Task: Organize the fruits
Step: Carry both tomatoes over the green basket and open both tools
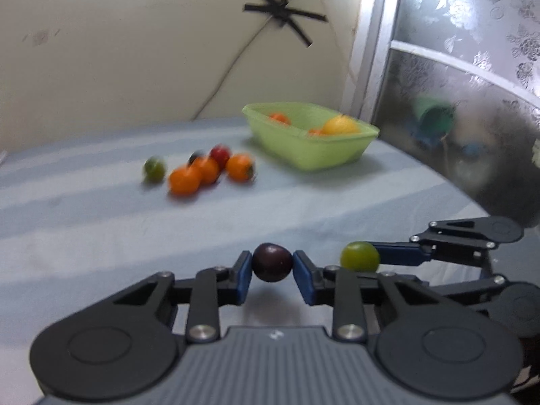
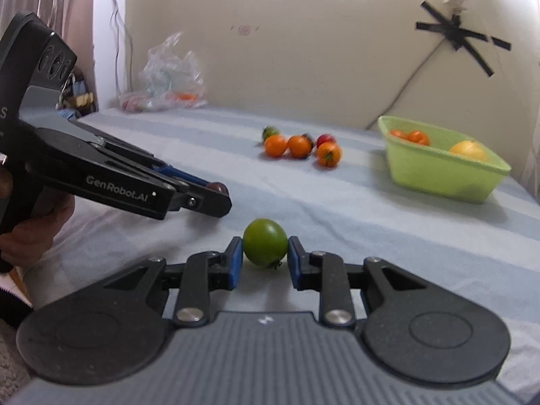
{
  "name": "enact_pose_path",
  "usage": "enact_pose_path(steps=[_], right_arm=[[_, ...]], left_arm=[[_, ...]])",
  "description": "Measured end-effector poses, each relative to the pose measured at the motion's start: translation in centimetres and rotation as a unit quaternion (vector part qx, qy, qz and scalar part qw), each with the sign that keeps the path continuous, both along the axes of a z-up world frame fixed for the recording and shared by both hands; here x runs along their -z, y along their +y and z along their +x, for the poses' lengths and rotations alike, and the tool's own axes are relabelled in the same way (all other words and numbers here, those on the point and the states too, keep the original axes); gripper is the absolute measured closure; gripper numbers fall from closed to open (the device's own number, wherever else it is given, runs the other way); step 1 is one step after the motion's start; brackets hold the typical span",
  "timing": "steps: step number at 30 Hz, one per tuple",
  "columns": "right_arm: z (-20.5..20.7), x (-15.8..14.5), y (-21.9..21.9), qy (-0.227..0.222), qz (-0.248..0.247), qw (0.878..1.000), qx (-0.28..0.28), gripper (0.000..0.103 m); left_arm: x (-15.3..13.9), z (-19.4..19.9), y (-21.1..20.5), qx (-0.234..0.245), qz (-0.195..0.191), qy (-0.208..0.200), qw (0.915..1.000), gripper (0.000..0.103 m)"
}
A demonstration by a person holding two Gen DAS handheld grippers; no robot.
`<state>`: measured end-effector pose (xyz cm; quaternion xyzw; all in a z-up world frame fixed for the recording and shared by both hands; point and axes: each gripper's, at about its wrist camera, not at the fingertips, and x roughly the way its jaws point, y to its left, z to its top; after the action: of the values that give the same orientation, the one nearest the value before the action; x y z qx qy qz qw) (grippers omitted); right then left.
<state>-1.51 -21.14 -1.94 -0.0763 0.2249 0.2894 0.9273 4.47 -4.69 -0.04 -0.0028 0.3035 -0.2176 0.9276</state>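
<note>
My left gripper (image 1: 272,265) is shut on a dark purple fruit (image 1: 272,262) and holds it above the cloth; it also shows in the right wrist view (image 2: 216,190). My right gripper (image 2: 265,253) is shut on a green tomato (image 2: 265,247), also visible in the left wrist view (image 1: 359,256). A light green basket (image 1: 303,148) at the far right holds a yellow fruit (image 1: 340,125) and small orange ones (image 1: 279,118). A loose cluster of orange fruits (image 1: 185,179), a red one (image 1: 220,155) and a green one (image 1: 154,168) lies mid-table.
The table has a pale blue striped cloth (image 1: 101,229). A clear plastic bag (image 2: 168,74) lies at the far left by the wall. A patterned glass door (image 1: 465,101) stands to the right. Black tape and a cable (image 1: 283,13) are on the wall.
</note>
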Motion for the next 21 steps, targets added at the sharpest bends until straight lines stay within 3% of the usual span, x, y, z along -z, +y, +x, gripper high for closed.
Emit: enact_pose_path(steps=[8, 11, 16, 21], right_arm=[[6.8, -3.6, -5.3, -0.062, 0.05, 0.993, 0.087, 0.072], [10.7, -4.9, -7.1, -0.08, 0.055, 0.988, 0.118, 0.072], [18.5, -5.5, -9.6, -0.032, 0.081, 0.986, 0.145, 0.072], [22.1, -4.6, -9.4, -0.004, 0.088, 0.984, 0.153, 0.071]], left_arm=[[-4.6, 8.8, -5.9, 0.026, -0.026, -0.037, 0.9986, 0.076], [-4.8, 12.7, -7.8, 0.03, -0.05, -0.023, 0.998, 0.075], [-3.3, 16.8, -10.7, 0.03, -0.033, -0.015, 0.9989, 0.075], [-1.8, 18.8, -12.1, 0.025, -0.006, -0.006, 0.9997, 0.072]])
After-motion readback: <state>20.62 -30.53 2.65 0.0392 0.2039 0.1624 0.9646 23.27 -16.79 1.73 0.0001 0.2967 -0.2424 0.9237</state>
